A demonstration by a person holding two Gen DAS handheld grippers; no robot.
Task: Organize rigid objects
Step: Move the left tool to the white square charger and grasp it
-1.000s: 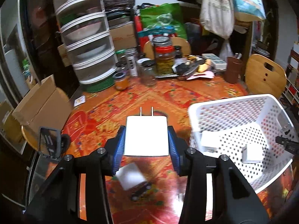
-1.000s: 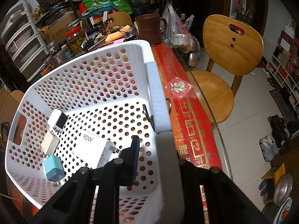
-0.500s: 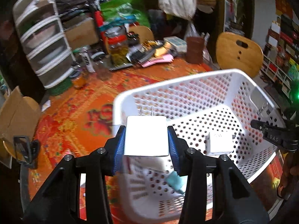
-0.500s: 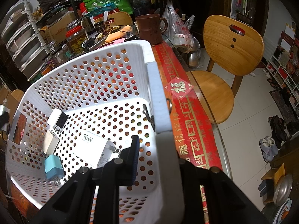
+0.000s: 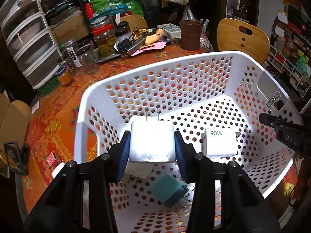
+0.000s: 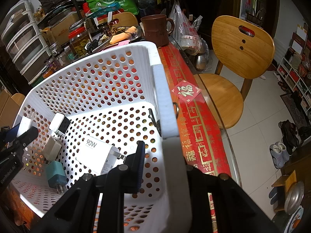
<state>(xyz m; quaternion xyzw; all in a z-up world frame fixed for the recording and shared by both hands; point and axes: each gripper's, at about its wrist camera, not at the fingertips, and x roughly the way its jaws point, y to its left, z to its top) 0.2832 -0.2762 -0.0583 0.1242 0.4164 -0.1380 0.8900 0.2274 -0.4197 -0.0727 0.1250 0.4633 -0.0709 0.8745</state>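
Since a second earlier, the left claw (image 5: 152,145) had carried the white charger (image 5: 151,140) from above the patterned worktop (image 5: 58,104) to a spot over the white perforated basket (image 5: 194,62), which by then filled the middle of the left wrist view. Its blue pads (image 5: 124,149) were clamped on the charger's two sides, prongs pointing toward the upper part of the frame. Beneath it on the basket floor lay a teal charger (image 5: 168,193) at lower centre and a white 90W charger (image 5: 220,143) to the right of centre. In the right wrist view, the right claw (image 6: 163,165) was closed on the basket's near wall, one finger inside and one outside, unchanged from before. A small white-and-black charger (image 6: 60,124) and a cream charger (image 6: 51,148) sat at the left of that frame, near the teal one.
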